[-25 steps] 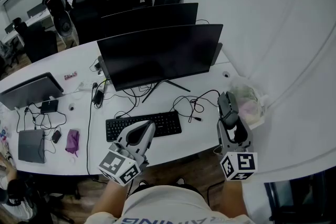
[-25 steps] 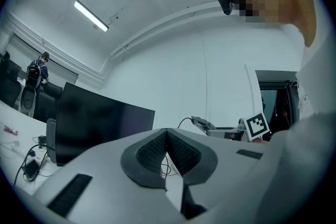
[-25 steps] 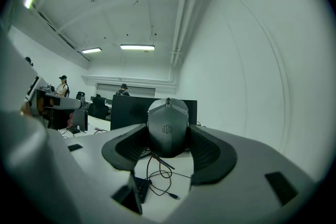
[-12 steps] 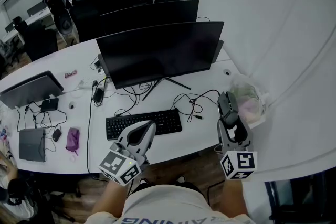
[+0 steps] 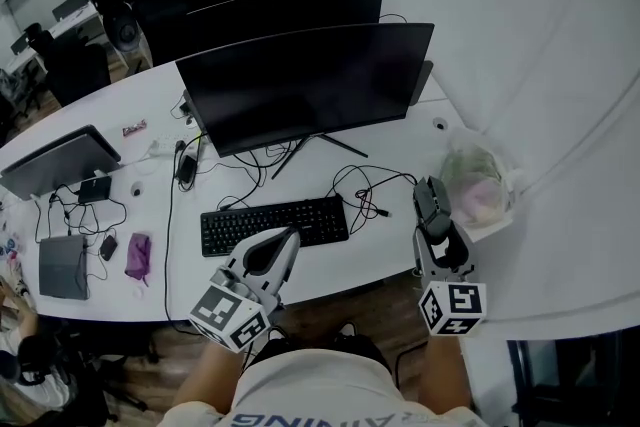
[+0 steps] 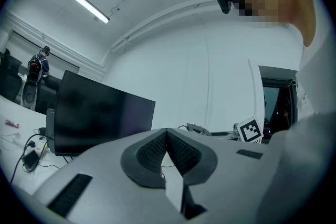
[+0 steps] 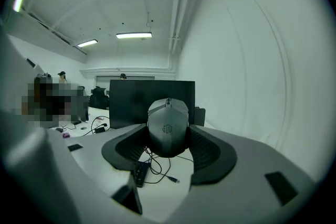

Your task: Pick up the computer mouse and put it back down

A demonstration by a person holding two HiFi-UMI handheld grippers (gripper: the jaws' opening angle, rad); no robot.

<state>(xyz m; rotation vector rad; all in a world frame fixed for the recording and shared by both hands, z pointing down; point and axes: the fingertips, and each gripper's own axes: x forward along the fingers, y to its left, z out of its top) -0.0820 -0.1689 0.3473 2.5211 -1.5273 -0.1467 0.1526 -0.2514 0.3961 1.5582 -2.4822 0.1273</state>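
A dark grey computer mouse (image 7: pixel 168 127) sits clamped between the pads of my right gripper (image 7: pixel 168 140), held up off the white desk (image 5: pixel 380 250). In the head view the mouse (image 5: pixel 432 205) rides at the tip of the right gripper (image 5: pixel 436 220), above the desk's right end near the front edge. My left gripper (image 5: pixel 268 253) hovers over the desk's front edge below the black keyboard (image 5: pixel 273 223). Its jaws are shut with nothing between them, as the left gripper view shows at the gripper (image 6: pixel 167 149).
Two large black monitors (image 5: pixel 305 80) stand behind the keyboard, with loose black cables (image 5: pixel 360 195) on the desk. A crumpled plastic bag (image 5: pixel 478 187) lies at the desk's right end. A laptop (image 5: pixel 60 165), a grey tablet (image 5: pixel 62 267) and a purple pouch (image 5: pixel 137 260) lie far left.
The view has shifted slightly, so the desk and monitors sit higher in frame. Both grippers keep their positions, and the right one still holds the mouse.
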